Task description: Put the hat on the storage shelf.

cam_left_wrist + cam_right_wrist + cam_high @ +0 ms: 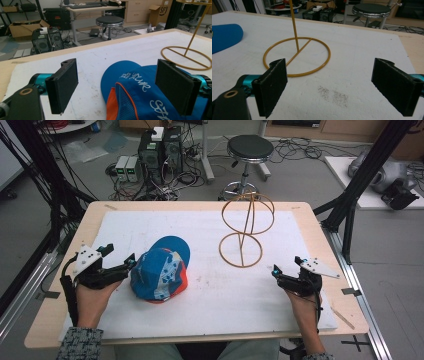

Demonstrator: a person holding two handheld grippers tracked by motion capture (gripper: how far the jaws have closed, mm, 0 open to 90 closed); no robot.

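Observation:
A blue cap [161, 268] with orange trim and white lettering lies on the white mat, left of centre. My left gripper [131, 261] is open right at the cap's left side; in the left gripper view the cap [140, 87] lies between and ahead of the wide-apart jaws of the gripper [125, 87]. A yellow wire stand [245, 227] with a round base and a ring top rises at the middle right. My right gripper [275, 272] is open near the front right, a short way from the stand's base ring [297, 56], nothing between the jaws of the gripper [337, 87].
The white mat [210, 320] covers most of the wooden table [300, 210]. Beyond the far edge stand a black stool [250, 147], computer towers [160, 150] and loose cables. Black frame posts [350, 205] flank the table's right side.

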